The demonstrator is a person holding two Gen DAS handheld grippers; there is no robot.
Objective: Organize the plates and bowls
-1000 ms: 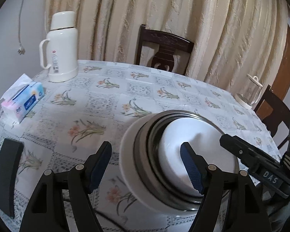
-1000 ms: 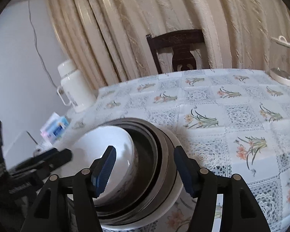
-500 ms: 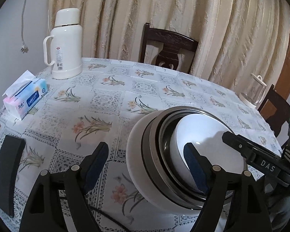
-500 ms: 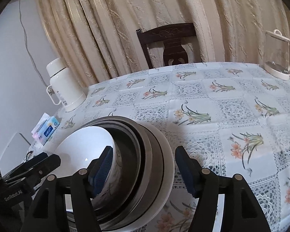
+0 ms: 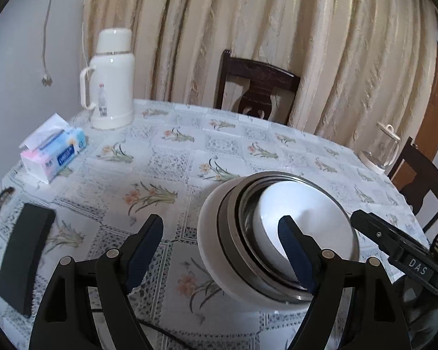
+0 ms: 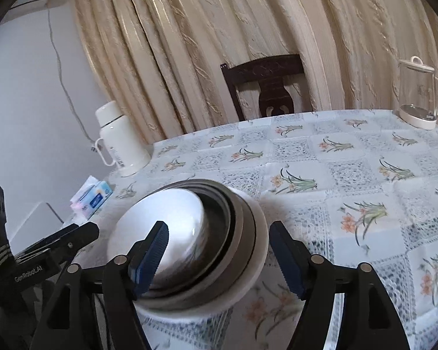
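On the floral tablecloth, a white bowl nests inside steel bowls (outermost white); left gripper and right gripper both gape, empty.

Glossy white bowl, metal bowls

Your left wrist camera sits low at the table's near edge, looking across toward the curtain; your right wrist camera looks the same way from farther right; both see the stacked bowls close up, the thermos and the chair.
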